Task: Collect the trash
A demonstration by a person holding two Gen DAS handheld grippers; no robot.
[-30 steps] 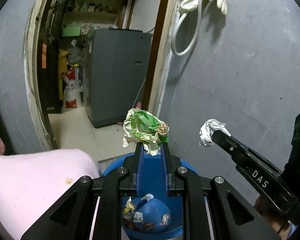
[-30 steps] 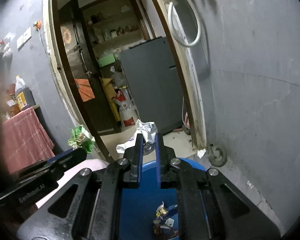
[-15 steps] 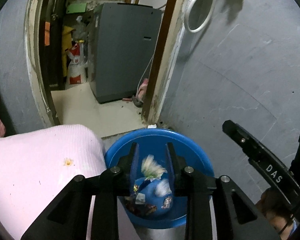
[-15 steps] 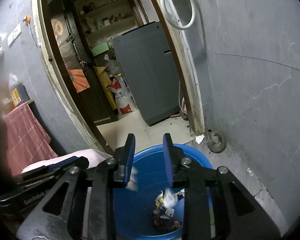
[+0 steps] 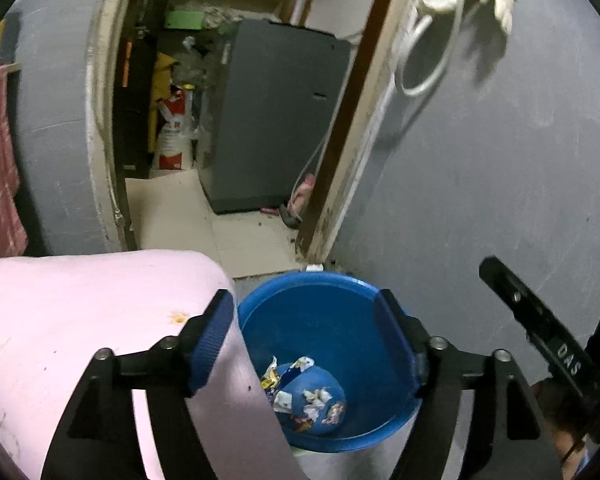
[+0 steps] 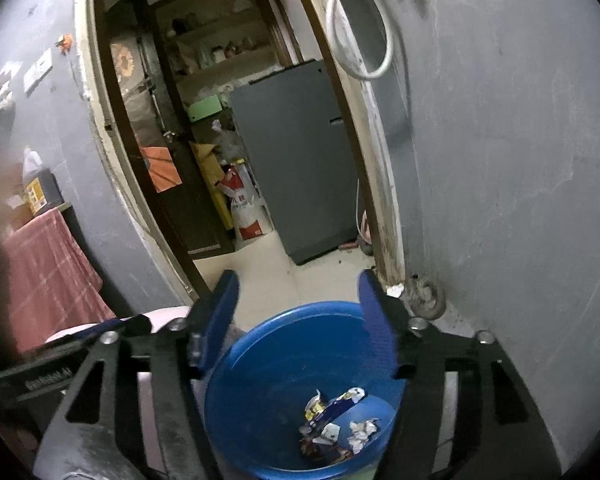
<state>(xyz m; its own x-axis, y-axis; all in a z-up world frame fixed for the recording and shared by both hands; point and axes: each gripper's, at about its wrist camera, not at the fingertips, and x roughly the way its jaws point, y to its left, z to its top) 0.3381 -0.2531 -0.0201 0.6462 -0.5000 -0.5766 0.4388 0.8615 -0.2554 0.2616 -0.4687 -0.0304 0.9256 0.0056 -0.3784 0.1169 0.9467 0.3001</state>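
A blue bucket point(image 5: 340, 312) stands on the floor below both grippers, and it also shows in the right wrist view point(image 6: 284, 364). Several crumpled wrappers and paper scraps point(image 5: 304, 396) lie at its bottom, seen too in the right wrist view point(image 6: 336, 420). My left gripper point(image 5: 304, 332) is open wide and empty above the bucket. My right gripper point(image 6: 300, 316) is open wide and empty above the bucket; one of its fingers point(image 5: 532, 320) shows at the right of the left wrist view.
A pink cushion point(image 5: 80, 320) lies just left of the bucket. A grey wall point(image 5: 480, 180) is close on the right. A doorway behind leads to a grey appliance point(image 5: 276, 116) and bags. A red cloth point(image 6: 48, 272) hangs at left.
Both grippers let go of their crumpled trash, which dropped into the bucket. Both jaws have opened from narrow to wide. The views tilted down, then back up a little.
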